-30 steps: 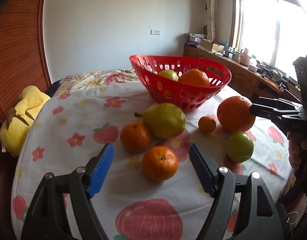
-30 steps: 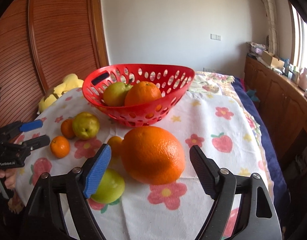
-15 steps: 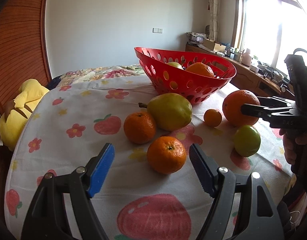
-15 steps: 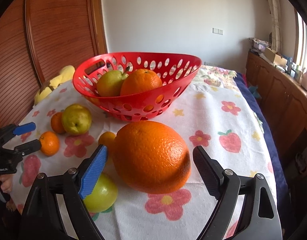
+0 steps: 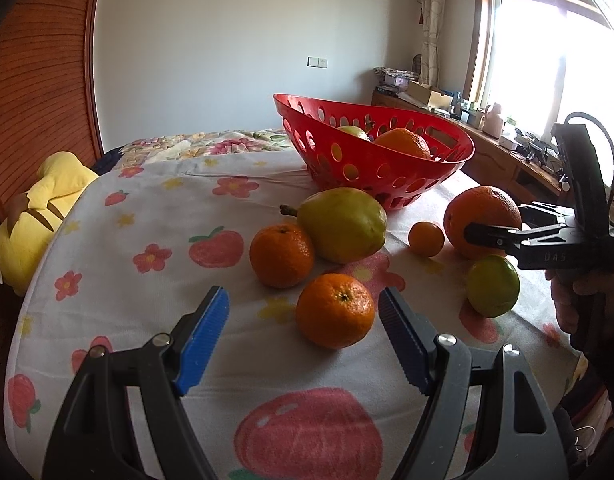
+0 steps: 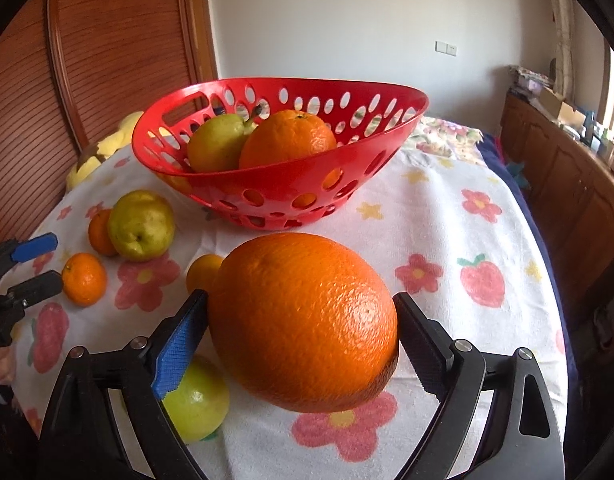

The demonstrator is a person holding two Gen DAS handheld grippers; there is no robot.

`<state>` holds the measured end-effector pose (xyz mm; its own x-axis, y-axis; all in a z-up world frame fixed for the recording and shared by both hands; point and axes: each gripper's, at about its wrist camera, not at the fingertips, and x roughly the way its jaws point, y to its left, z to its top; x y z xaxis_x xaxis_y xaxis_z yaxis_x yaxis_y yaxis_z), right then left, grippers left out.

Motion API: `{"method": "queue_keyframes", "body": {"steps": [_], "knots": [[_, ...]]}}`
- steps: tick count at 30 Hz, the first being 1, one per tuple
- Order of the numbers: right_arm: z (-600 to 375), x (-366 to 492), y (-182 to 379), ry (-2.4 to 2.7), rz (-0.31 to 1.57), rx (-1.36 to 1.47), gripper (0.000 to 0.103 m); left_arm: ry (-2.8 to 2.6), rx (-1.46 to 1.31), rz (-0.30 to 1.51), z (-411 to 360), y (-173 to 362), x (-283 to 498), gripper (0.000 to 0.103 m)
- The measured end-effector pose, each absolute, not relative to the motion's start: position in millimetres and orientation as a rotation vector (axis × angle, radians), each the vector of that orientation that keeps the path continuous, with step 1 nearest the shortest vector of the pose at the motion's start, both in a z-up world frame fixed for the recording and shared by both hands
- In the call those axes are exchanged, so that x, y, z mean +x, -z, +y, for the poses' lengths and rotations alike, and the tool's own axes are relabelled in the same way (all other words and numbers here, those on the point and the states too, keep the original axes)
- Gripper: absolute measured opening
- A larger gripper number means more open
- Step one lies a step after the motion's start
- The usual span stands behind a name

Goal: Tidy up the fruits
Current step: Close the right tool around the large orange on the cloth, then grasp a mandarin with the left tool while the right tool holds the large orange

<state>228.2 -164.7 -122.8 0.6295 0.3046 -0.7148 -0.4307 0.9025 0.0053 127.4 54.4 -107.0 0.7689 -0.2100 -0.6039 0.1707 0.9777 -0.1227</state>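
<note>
A big orange (image 6: 303,320) lies on the flowered cloth between the fingers of my right gripper (image 6: 301,298). Its jaws are opening and the pads stand close beside the orange's flanks. A green fruit (image 6: 195,400) sits under the left finger. My left gripper (image 5: 303,294) is open, with a mandarin (image 5: 335,310) on the cloth between its fingertips, nearer the right pad. Beyond it lie a second mandarin (image 5: 281,256), a pear (image 5: 343,224) and a small orange (image 5: 425,239). The red basket (image 6: 267,184) holds a pear (image 6: 217,142) and an orange (image 6: 287,140).
A yellow plush toy (image 5: 39,208) lies at the table's far left edge by the wooden slatted door (image 6: 107,48). A wooden cabinet (image 6: 567,160) runs along the window side on the right. The cloth falls off the table edge close behind both grippers.
My right gripper has come down and forward around the big orange, and its jaws have widened. The left gripper has hardly moved and keeps the same opening.
</note>
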Motion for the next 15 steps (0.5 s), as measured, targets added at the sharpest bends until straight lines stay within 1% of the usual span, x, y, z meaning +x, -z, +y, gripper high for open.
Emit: {"method": "queue_keyframes", "body": {"steps": [6,15], "knots": [[-167.0,222.9,121.6,-0.427,0.778,-0.156,0.090,0.206,-0.060,0.666,54.9,107.7,129.3,0.077],[-183.9,206.6,119.7,-0.389,0.765,-0.138,0.090,0.206,-0.059,0.671,54.8,109.0,130.1,0.077]]}}
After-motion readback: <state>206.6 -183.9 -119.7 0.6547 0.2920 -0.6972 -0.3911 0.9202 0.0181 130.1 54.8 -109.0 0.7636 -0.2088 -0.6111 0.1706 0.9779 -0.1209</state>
